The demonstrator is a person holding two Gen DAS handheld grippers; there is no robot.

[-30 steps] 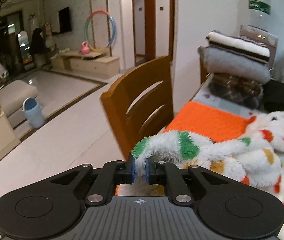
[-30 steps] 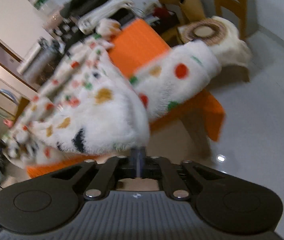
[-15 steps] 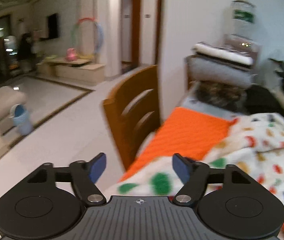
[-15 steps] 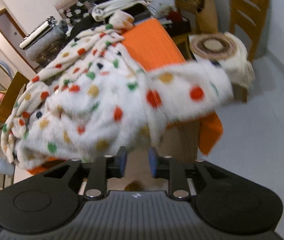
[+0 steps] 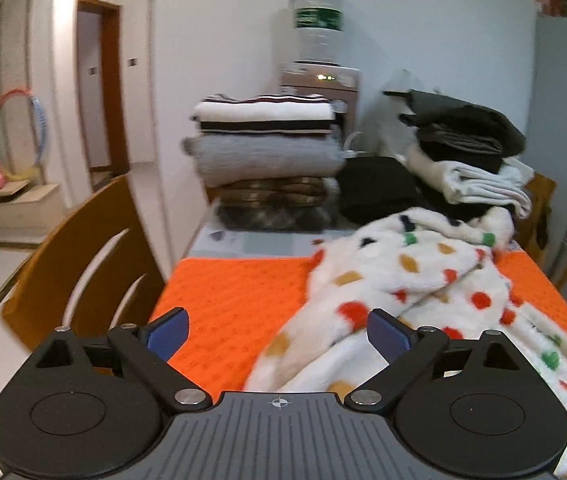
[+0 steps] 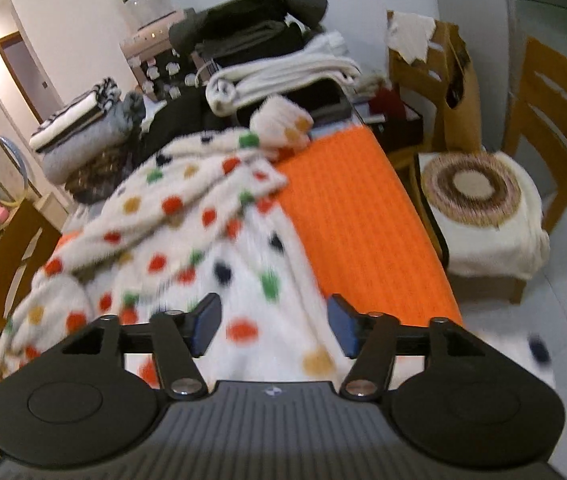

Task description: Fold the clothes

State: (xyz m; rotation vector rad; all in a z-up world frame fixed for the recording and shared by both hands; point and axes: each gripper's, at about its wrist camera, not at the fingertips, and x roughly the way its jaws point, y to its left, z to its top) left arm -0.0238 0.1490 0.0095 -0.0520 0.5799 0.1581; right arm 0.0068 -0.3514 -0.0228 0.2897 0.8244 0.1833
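A fluffy white garment with coloured dots (image 5: 415, 292) (image 6: 187, 240) lies crumpled across the orange table cover (image 5: 239, 292) (image 6: 355, 216). My left gripper (image 5: 277, 334) hovers over the near left part of the table, its jaws opening wide; the garment's edge lies below and to the right, untouched by the blue pads. My right gripper (image 6: 273, 326) hangs above the garment's near part, jaws opening, with fabric seen under the gap but not pinched.
Stacks of folded clothes (image 5: 267, 160) (image 6: 275, 68) fill the table's far end, in front of a water dispenser (image 5: 317, 40). A wooden chair (image 5: 79, 264) stands at the left side. Another chair with a round cushion (image 6: 471, 192) stands at the right.
Both grippers let go of the dotted garment and opened. The garment dropped onto the table. Both hands swung so the views now face the table's far end.
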